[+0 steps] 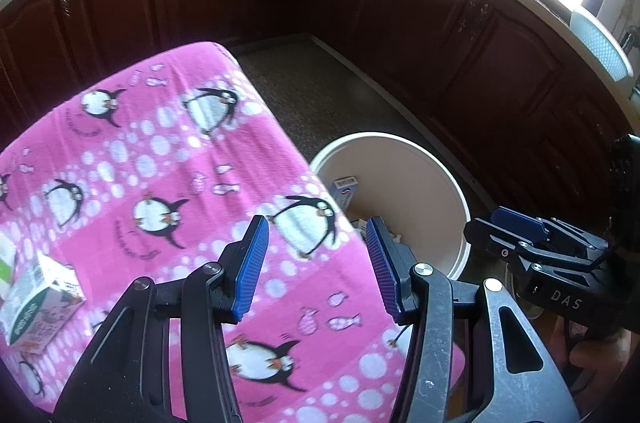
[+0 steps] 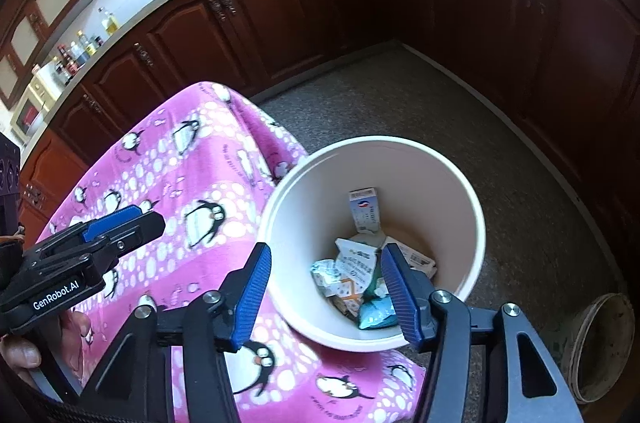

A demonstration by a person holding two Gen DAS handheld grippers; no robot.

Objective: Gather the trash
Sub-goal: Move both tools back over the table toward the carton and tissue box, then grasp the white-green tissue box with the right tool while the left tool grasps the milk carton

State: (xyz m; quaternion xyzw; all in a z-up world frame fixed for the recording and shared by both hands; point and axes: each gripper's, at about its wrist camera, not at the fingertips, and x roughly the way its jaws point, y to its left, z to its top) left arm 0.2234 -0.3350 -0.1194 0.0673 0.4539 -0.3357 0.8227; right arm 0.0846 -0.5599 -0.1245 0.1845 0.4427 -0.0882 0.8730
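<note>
Both tongs gape empty — right tongs over bin.

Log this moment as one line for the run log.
left gripper: open, empty, over pink cloth | right gripper: open, empty, above bucket | bucket: holds cartons and wrappers | carton: on cloth, uncollected

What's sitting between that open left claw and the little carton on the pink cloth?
Nothing: in the left wrist view only bare penguin cloth lies between the left gripper and the carton.

Pink penguin-print cloth, cream bucket, blue-padded tools.
</note>
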